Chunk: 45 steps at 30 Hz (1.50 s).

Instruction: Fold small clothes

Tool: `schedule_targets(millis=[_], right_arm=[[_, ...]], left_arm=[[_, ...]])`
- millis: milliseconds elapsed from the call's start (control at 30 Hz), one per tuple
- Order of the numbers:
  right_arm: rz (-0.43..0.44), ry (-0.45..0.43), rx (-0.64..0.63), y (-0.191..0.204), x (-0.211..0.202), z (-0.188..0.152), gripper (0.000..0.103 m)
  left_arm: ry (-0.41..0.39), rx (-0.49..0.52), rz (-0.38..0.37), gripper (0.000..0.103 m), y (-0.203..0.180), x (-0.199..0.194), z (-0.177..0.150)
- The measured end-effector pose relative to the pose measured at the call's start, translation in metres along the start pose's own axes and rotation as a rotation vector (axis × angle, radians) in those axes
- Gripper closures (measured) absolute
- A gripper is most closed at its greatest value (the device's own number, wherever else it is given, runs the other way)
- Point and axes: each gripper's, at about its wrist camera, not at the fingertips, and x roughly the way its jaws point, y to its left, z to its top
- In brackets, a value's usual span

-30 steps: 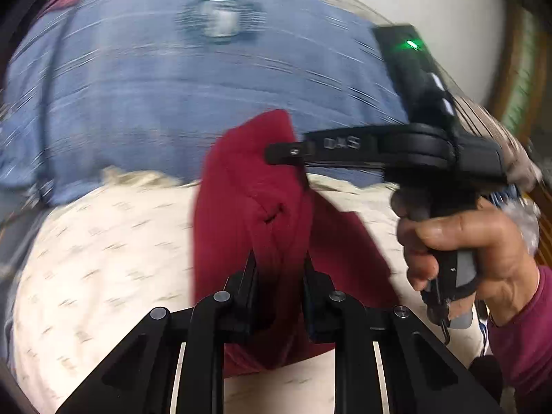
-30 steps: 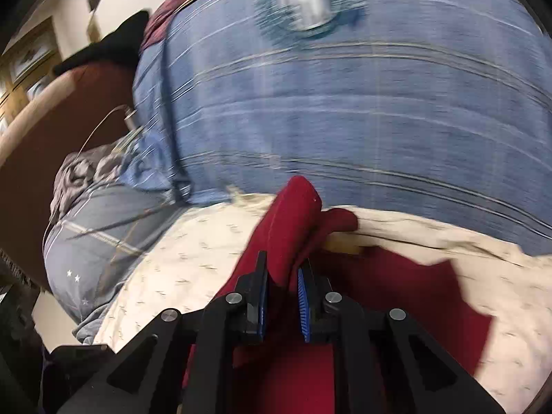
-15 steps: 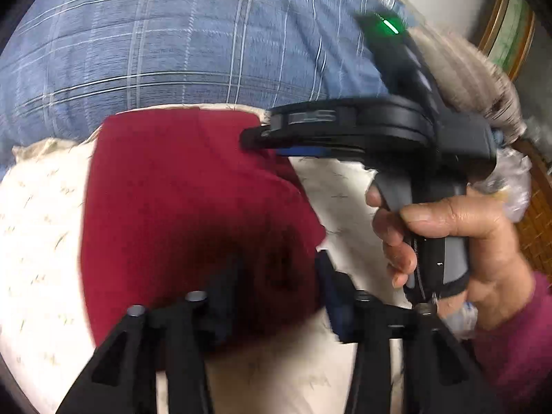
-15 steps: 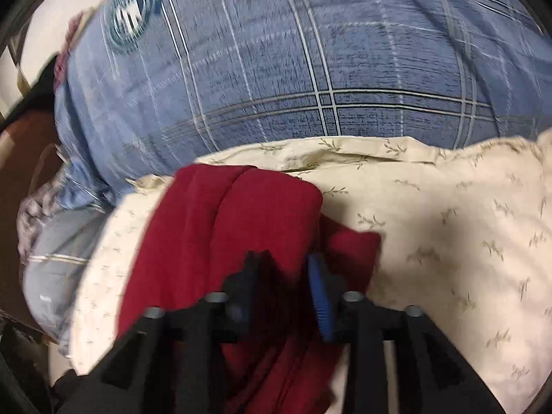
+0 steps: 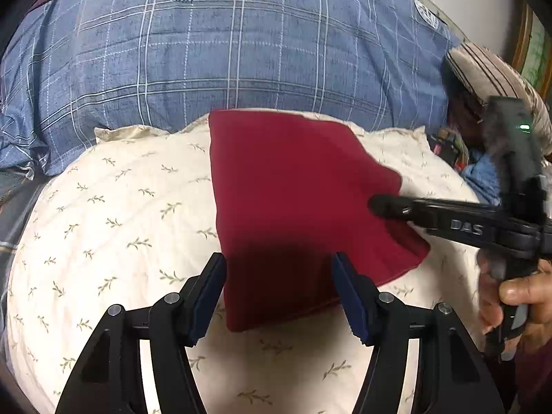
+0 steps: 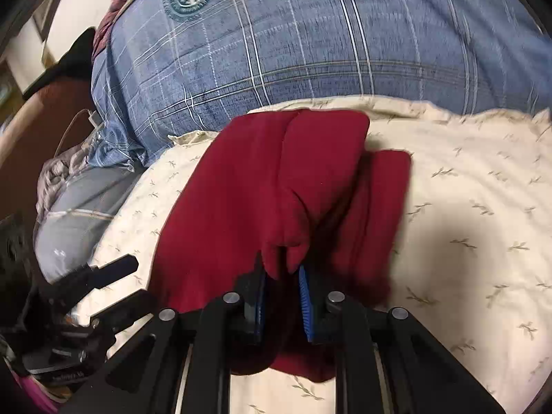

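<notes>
Left hand-held gripper [image 5: 279, 293] has just been opening, straddling the folded red garment [image 5: 293, 189] untouched; right hand-held gripper [image 6: 282, 296], just closing, is pinching its 6 o'clock fold on the pillow [image 5: 114, 207]. Next: lay that fold flat.

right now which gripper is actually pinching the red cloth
The right gripper: its pads clamp a fold of the red cloth. The left gripper stands open around it.

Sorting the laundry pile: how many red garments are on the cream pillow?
1: the red garment lies on the cream pillow, folded, its near edge pinched in the right gripper. Others may be hidden underneath.
</notes>
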Motion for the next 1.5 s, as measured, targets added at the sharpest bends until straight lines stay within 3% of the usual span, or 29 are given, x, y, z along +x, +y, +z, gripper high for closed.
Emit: schedule_targets(millis=[100, 233, 300, 333, 367, 433, 467, 633, 700, 733, 900, 1033, 1200, 1300, 1367, 1400, 1500], right_arm=[[-0.049, -0.039, -0.018, -0.003, -0.012, -0.010, 0.094], [-0.049, 0.006, 0.023, -0.011, -0.001, -0.017, 0.094], [-0.006, -0.015, 0.072, -0.013, -0.015, -0.014, 0.086], [0.003, -0.026, 0.094, -0.014, -0.021, -0.013, 0.074], [0.018, -0.046, 0.135, -0.018, -0.030, -0.010, 0.052], [0.052, -0.091, 0.192, -0.021, -0.040, -0.003, 0.036], [0.063, -0.099, 0.198, -0.020, -0.041, 0.001, 0.035], [0.039, -0.062, 0.210, -0.016, -0.005, 0.019, 0.039], [0.066, -0.028, 0.234, -0.019, 0.013, 0.019, 0.057], [0.058, -0.024, 0.232, -0.020, 0.016, 0.018, 0.085], [-0.021, -0.086, 0.146, -0.014, 0.002, 0.006, 0.087], [-0.140, -0.057, 0.069, -0.008, 0.019, -0.005, 0.087], [-0.148, -0.067, 0.038, 0.000, 0.003, -0.003, 0.086], [-0.100, -0.086, 0.107, -0.004, -0.011, 0.000, 0.076], [-0.071, -0.114, 0.180, -0.013, -0.016, 0.002, 0.035], [-0.059, -0.123, 0.205, -0.016, -0.016, 0.005, 0.030], [-0.025, -0.106, 0.246, -0.024, -0.004, 0.015, 0.030]], left_arm=[[-0.003, -0.004, 0.013, 0.040, 0.001, 0.006, -0.002], [0.038, -0.045, 0.025, 0.041, 0.013, 0.032, -0.001], [0.018, -0.033, 0.034, 0.041, 0.011, 0.031, 0.003], [0.003, -0.019, 0.049, 0.040, 0.009, 0.028, 0.004], [-0.007, -0.006, 0.066, 0.040, 0.008, 0.027, 0.006], [-0.019, 0.003, 0.088, 0.040, 0.008, 0.025, 0.003], [-0.019, 0.003, 0.093, 0.040, 0.006, 0.027, 0.004], [0.000, -0.020, 0.091, 0.040, 0.005, 0.037, 0.000], [0.006, -0.023, 0.093, 0.040, 0.006, 0.038, 0.000], [0.008, -0.023, 0.096, 0.040, 0.006, 0.038, -0.001], [0.019, -0.021, 0.083, 0.040, 0.006, 0.041, 0.001], [0.032, -0.026, 0.087, 0.040, 0.007, 0.048, 0.001], [0.030, -0.030, 0.090, 0.040, 0.012, 0.042, 0.003], [0.017, -0.044, 0.093, 0.040, 0.018, 0.039, 0.009], [0.008, -0.076, 0.087, 0.040, 0.026, 0.039, 0.014], [0.010, -0.087, 0.085, 0.040, 0.028, 0.040, 0.015], [0.021, -0.116, 0.075, 0.040, 0.033, 0.045, 0.020]])
